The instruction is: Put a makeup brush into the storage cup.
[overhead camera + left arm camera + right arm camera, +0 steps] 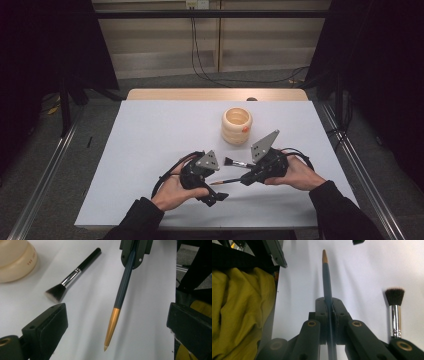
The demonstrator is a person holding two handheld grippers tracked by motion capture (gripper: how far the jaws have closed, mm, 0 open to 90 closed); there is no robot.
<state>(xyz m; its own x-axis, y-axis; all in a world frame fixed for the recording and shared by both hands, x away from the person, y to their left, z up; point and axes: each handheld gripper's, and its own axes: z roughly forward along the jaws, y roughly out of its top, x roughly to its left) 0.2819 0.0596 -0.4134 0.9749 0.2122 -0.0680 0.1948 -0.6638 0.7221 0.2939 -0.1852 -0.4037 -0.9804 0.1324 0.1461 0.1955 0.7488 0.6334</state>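
My right gripper [329, 315] clenched the slim pen-like brush [122, 287] above the white surface [150, 150]; my left gripper [117, 322] had released, its fingers [47, 327] apart either side of its gold tip (untouched).

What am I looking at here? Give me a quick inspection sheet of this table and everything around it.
Surface: white table, bare apart from three things.
Job's things: dark pen with gold tip, held off the table; makeup brush lying flat; cream ridged pot upright.
Clutter: nothing seen.
Grippers: right tool shut on the pen; left tool open, pen tip between its jaws, untouched.
Cables: black leads on the floor behind.
Surroundings: grey floor, dark frames.
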